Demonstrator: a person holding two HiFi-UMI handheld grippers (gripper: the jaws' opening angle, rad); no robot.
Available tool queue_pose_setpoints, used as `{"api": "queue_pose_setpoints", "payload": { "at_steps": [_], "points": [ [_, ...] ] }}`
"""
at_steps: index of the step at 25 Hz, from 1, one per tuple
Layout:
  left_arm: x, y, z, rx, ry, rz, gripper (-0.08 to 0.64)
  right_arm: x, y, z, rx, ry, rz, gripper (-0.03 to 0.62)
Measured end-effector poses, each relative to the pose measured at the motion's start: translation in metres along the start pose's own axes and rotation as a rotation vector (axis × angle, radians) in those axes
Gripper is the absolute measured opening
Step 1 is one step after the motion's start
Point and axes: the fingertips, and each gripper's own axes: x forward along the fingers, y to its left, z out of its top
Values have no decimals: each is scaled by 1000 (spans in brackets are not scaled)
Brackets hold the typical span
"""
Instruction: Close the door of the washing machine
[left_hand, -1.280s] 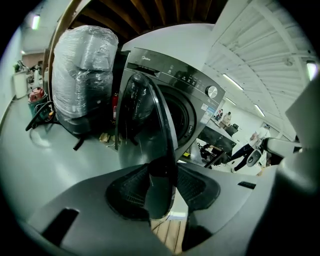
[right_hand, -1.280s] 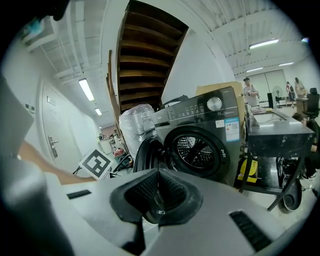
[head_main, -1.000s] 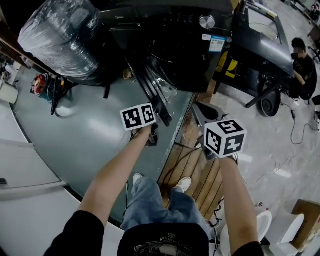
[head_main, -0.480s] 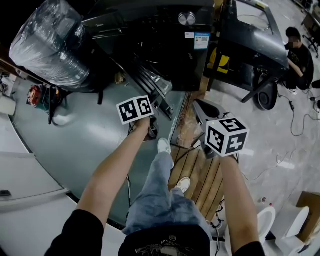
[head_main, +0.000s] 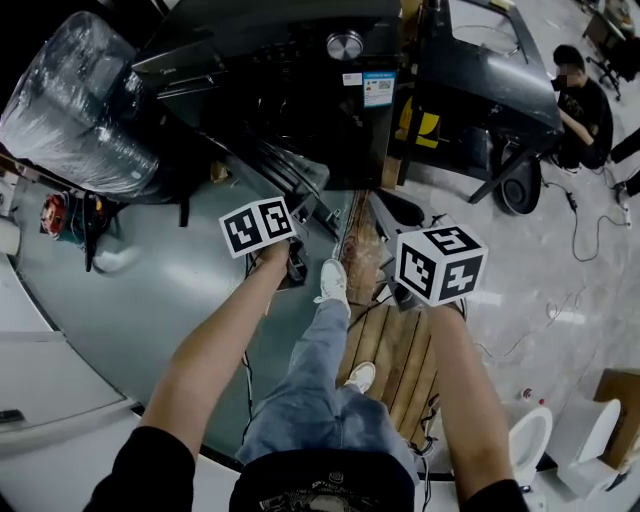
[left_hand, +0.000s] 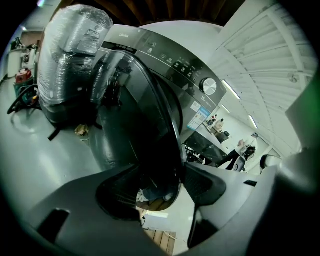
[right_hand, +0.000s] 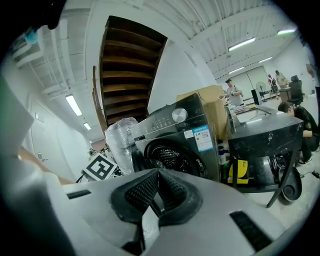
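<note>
Grey floor (head_main: 150, 300) under washing machine (head_main: 330, 110), wrapped bundle (head_main: 70, 110), wooden pallet (head_main: 400, 350)

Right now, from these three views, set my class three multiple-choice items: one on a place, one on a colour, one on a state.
1. In the head view, where does the plastic-wrapped bundle stand relative to the washing machine?
A. To its left in the picture
B. On top of it
C. Inside it

2. What colour is the round dial on the machine's panel?
A. Red
B. Silver
C. Yellow

3. How is the machine's door?
A. Shut flush
B. Taken off
C. Swung open

Answers:
1 A: the bundle stands beside the machine, on the picture's left.
2 B: the dial shines metallic against the dark panel.
3 C: the right gripper view looks straight into the drum, with the door swung out to one side.
</note>
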Motion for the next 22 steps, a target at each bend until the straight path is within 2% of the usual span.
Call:
{"api": "queue_pose_setpoints", "payload": {
  "at_steps": [5, 22],
  "points": [
    [15, -14, 7, 10, 1, -35, 272, 2, -12, -7, 1, 17, -19, 21],
    [64, -46, 38, -24, 28, -59, 272, 25, -43, 5, 19, 16, -50, 21]
  ]
}}
